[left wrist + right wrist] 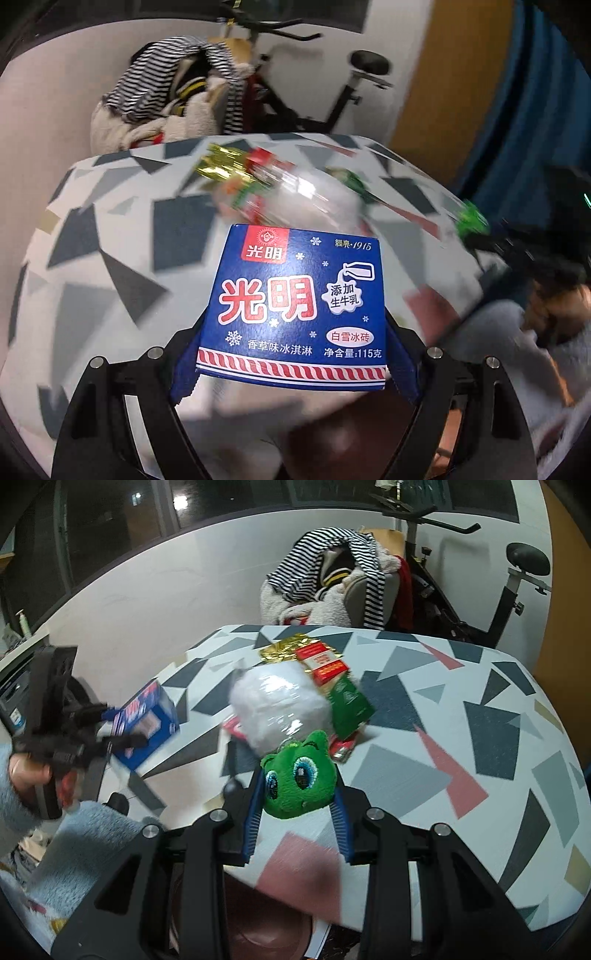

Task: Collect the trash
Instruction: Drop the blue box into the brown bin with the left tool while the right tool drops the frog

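My left gripper [295, 354] is shut on a blue ice cream carton [295, 306] with red Chinese lettering, held above the patterned table [110, 258]. It also shows in the right wrist view, where the left gripper [122, 738] holds the carton [147, 723] at the table's left edge. My right gripper [299, 808] is shut on a green plush toy [299, 775]. Behind the toy lies a pile: a clear bag of white fluff [277, 705], a green packet [351, 705], red-and-white wrappers [325, 664] and gold foil [284, 650].
A chair heaped with striped clothes [332, 579] and an exercise bike [480, 590] stand behind the table. A white wall runs along the left. A pink bin [266, 926] shows below the table's near edge.
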A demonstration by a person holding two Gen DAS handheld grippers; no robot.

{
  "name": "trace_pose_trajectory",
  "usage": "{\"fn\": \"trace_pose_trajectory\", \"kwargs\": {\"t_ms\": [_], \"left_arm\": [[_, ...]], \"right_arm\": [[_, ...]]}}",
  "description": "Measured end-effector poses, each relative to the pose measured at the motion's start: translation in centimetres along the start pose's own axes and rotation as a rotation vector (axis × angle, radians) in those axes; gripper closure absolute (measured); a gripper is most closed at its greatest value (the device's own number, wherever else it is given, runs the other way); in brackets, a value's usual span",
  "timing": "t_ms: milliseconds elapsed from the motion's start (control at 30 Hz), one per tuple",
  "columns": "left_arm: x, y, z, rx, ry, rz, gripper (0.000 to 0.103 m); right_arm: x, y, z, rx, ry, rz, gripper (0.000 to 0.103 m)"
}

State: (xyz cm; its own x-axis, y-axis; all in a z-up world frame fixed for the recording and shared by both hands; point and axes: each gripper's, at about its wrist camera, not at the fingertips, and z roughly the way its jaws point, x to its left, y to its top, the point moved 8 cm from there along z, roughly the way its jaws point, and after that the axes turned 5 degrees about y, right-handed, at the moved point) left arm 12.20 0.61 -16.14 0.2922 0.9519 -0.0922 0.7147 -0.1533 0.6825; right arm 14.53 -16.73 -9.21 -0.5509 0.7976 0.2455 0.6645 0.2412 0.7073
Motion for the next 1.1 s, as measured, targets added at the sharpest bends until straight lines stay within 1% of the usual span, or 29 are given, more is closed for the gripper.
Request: {"fn": "trace_pose_trajectory", "kwargs": {"t_ms": [133, 233, 367, 467, 567, 700, 733, 933, 1033, 1100], "left_arm": [[-4.5, -5.0, -0.7, 0.032, -0.058, 0.043, 0.022], [-7.0, -8.1, -0.3, 0.067, -0.084, 0.089, 0.022], [-8.9, -11.1, 1.0, 0.107, -0.09, 0.157, 0.022], [-9.6, -12.6, 2.5, 0.153, -0.088, 0.193, 0.022], [-9.8, -12.9, 3.9, 0.183, -0.103, 0.194, 0.021], [-10.4, -12.6, 4.8, 0.179, -0.115, 0.188, 0.02], [-10.4, -12.6, 4.9, 0.177, -0.114, 0.185, 0.018], [-9.7, -12.0, 4.7, 0.152, -0.117, 0.14, 0.011], [-9.2, -11.7, 4.4, 0.139, -0.096, 0.116, 0.011], [-8.4, -11.2, 3.8, 0.107, -0.077, 0.089, 0.011]], "right_arm": [[1.1, -1.9, -0.4, 0.008, 0.024, 0.005, 0.067], [1.9, -3.5, -0.9, -0.014, 0.066, 0.014, 0.067], [2.3, -5.0, -1.2, -0.045, 0.09, 0.028, 0.067], [2.1, -6.0, -1.1, -0.061, 0.093, 0.06, 0.067], [1.7, -6.8, -0.8, -0.055, 0.092, 0.098, 0.067], [1.3, -7.2, -0.6, -0.051, 0.087, 0.116, 0.067], [1.3, -7.3, -0.6, -0.051, 0.087, 0.116, 0.067], [1.5, -8.1, 0.2, -0.024, 0.084, 0.111, 0.067], [1.8, -8.4, 0.7, -0.014, 0.092, 0.11, 0.067], [2.3, -8.6, 1.0, -0.005, 0.096, 0.092, 0.067]]}}
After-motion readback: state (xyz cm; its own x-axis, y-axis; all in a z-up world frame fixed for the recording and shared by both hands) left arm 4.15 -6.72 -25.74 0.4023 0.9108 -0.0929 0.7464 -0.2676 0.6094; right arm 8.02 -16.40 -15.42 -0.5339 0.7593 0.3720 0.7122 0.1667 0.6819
